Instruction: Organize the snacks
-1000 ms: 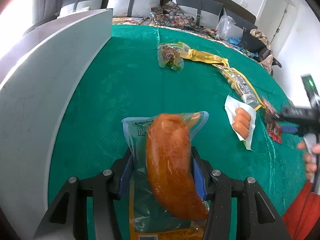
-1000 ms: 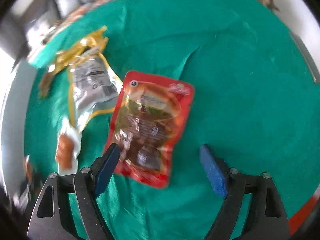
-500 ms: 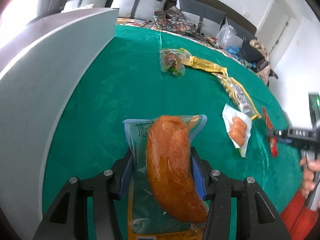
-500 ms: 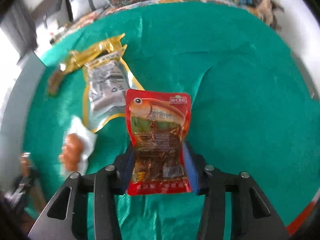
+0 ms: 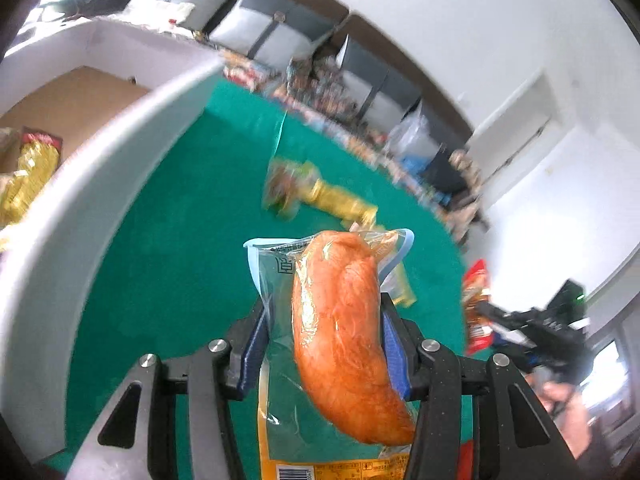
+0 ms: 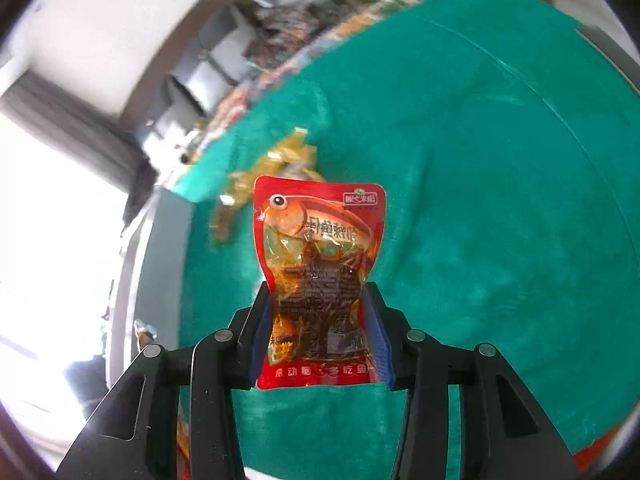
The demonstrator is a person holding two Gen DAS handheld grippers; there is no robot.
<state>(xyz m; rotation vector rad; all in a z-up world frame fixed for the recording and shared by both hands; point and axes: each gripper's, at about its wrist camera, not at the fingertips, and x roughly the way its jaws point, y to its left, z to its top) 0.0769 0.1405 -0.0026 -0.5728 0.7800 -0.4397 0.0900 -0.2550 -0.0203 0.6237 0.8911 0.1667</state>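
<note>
My left gripper (image 5: 324, 340) is shut on a clear vacuum pack holding an orange chicken piece (image 5: 340, 332), lifted above the green tablecloth (image 5: 168, 264). My right gripper (image 6: 320, 328) is shut on a red fish snack pouch (image 6: 318, 268), held upright over the green cloth (image 6: 480, 200). In the left wrist view the right gripper (image 5: 492, 320) shows at the right edge with the red pouch (image 5: 476, 308) in it. A green and yellow snack pack (image 5: 288, 190) lies further back on the cloth, blurred.
A white box wall (image 5: 100, 184) rises on the left; inside it lie yellow snack bags (image 5: 24, 176) on a brown floor. Yellow packs (image 6: 276, 164) lie on the cloth behind the red pouch. Sofa cushions (image 5: 272, 36) stand beyond the table. A hand (image 5: 560, 400) shows lower right.
The right gripper closed on the red pouch and lifted it off the cloth. Both grippers rose and tilted up, so the room and the inside of the white box came into view.
</note>
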